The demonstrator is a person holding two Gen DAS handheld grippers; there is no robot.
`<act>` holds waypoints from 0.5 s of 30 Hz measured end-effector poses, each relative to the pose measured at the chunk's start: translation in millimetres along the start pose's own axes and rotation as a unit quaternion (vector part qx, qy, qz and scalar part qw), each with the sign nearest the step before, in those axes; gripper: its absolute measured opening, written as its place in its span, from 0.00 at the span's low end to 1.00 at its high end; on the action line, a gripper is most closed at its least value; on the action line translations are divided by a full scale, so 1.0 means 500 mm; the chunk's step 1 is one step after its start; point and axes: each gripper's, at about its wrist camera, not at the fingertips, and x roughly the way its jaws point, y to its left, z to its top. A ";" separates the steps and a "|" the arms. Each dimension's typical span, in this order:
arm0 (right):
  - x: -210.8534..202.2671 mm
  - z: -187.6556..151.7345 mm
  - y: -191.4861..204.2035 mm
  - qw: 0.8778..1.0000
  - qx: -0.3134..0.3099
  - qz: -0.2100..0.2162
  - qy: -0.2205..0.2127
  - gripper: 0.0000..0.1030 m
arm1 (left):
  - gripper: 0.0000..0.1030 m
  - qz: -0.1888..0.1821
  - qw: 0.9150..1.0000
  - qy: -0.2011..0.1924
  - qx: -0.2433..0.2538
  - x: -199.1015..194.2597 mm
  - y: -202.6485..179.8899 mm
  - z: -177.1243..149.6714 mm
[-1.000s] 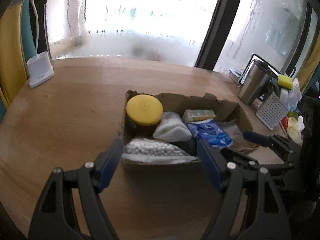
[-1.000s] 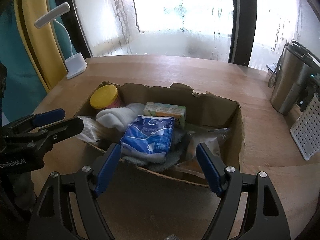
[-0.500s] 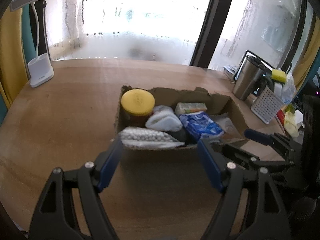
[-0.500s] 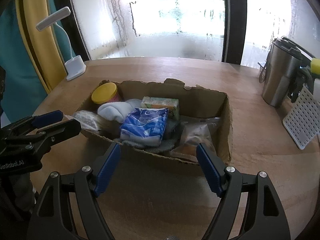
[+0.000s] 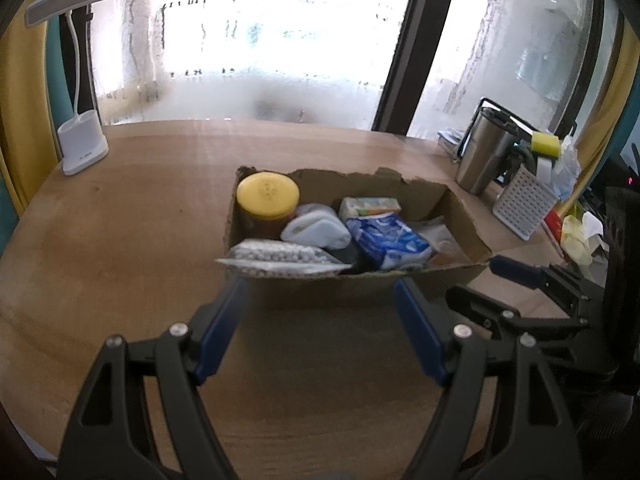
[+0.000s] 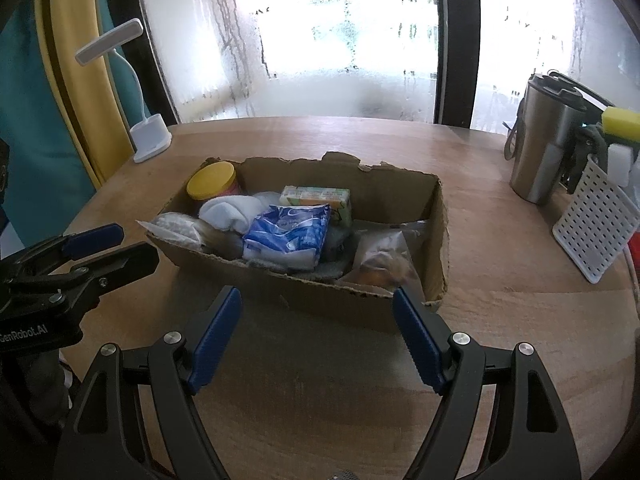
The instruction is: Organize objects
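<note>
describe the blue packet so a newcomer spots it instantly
On the wooden table sits an open cardboard box. Mid-box, in front of the green-orange carton and beside the white socks, lies the blue packet: the only glossy blue-and-white wrapper there.

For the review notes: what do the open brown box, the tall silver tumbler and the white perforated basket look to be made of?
Open brown box: corrugated cardboard, matt, with ragged torn top edges.
Tall silver tumbler: apparently brushed stainless steel with a soft sheen and a dark lid, probably plastic.
White perforated basket: likely moulded plastic, with a smooth, even grid of holes.
</note>
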 end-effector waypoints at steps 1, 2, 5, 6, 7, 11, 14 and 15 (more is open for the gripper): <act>-0.002 -0.002 0.000 1.000 0.000 0.000 -0.001 0.78 | 0.76 0.000 1.000 0.000 0.001 -0.002 -0.001 -0.002; -0.005 -0.004 0.001 1.000 0.000 -0.001 -0.002 0.78 | 0.76 -0.001 1.000 -0.001 0.002 -0.004 -0.002 -0.004; -0.012 -0.010 0.002 1.000 0.000 -0.002 -0.004 0.78 | 0.76 -0.002 1.000 -0.003 0.003 -0.010 -0.003 -0.008; -0.014 -0.012 0.003 1.000 0.001 -0.002 -0.004 0.78 | 0.76 -0.002 1.000 -0.003 0.004 -0.012 -0.004 -0.010; -0.015 -0.013 0.004 1.000 0.001 -0.002 -0.005 0.78 | 0.76 -0.003 1.000 -0.004 0.005 -0.013 -0.006 -0.012; -0.023 -0.021 0.006 1.000 0.001 -0.004 -0.006 0.78 | 0.76 -0.006 1.000 -0.003 0.009 -0.018 -0.013 -0.021; -0.029 -0.028 0.007 1.000 0.001 -0.005 -0.007 0.78 | 0.76 -0.008 1.000 -0.003 0.011 -0.024 -0.015 -0.028; -0.031 -0.031 0.007 1.000 0.001 -0.006 -0.007 0.78 | 0.76 -0.008 1.000 -0.004 0.011 -0.026 -0.015 -0.029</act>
